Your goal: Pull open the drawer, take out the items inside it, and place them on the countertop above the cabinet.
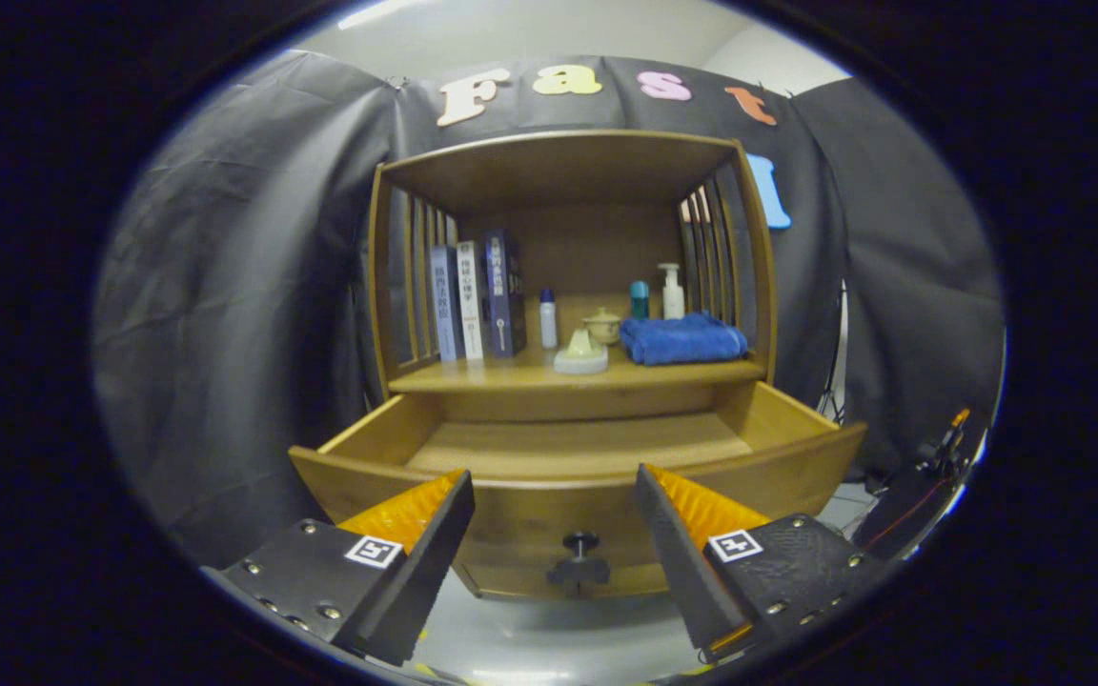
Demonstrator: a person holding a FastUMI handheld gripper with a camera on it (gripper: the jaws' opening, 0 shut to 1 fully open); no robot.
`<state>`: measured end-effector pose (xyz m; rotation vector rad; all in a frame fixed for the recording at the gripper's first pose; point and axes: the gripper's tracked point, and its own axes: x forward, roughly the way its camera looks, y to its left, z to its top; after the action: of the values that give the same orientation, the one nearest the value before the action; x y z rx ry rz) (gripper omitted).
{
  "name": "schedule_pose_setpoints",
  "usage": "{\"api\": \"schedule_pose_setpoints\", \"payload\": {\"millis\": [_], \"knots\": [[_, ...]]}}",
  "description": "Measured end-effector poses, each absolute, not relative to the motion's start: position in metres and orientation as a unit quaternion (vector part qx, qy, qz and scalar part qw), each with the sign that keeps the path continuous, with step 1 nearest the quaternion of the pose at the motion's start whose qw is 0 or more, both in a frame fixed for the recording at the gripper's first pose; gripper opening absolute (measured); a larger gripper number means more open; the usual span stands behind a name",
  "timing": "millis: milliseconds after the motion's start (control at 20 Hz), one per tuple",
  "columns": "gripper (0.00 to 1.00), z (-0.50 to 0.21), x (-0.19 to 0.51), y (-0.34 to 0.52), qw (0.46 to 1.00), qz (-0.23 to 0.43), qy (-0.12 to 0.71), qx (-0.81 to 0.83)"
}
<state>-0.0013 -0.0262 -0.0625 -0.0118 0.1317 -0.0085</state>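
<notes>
Two fingers of the gripper (554, 495) stand wide apart with nothing between their pads; each finger carries a small square black-and-white marker on its housing. Between the fingers and just ahead of them is the drawer (578, 472), pulled out from the cabinet (568, 152); its front panel bears a dark knob (579, 562), which sits between the fingers without touching either. What shows of the drawer's floor is bare wood; the near strip behind the front panel is hidden. Beyond the drawer is the countertop (511, 376), a shelf enclosed by slatted sides and a top board. At its left end three books (477, 295) stand upright against the slats; their spines carry printed characters too small to read. Just right of the books stands a white bottle (548, 319) with a dark cap. Near the front edge at the middle lies a pale dish (580, 357), with a small lidded cup (602, 326) just behind it. At the right end a folded blue towel (682, 340) lies near the front edge, with a teal bottle (640, 299) and a white pump bottle (672, 292) behind it, near the back panel. Any labels on the bottles cannot be made out.
</notes>
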Motion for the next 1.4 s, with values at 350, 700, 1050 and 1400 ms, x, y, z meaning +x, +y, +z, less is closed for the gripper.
{"api": "schedule_pose_setpoints", "payload": {"millis": [350,700,1050,1400], "knots": [[1.0,-0.11,0.0,-0.03,0.996,0.001,0.086,-0.019],[1.0,-0.141,0.032,-0.042,0.993,-0.03,0.114,-0.013],[0.99,-0.139,0.05,-0.03,0.994,-0.041,0.104,-0.007],[0.99,-0.138,0.081,-0.025,0.992,-0.044,0.119,0.011]]}}
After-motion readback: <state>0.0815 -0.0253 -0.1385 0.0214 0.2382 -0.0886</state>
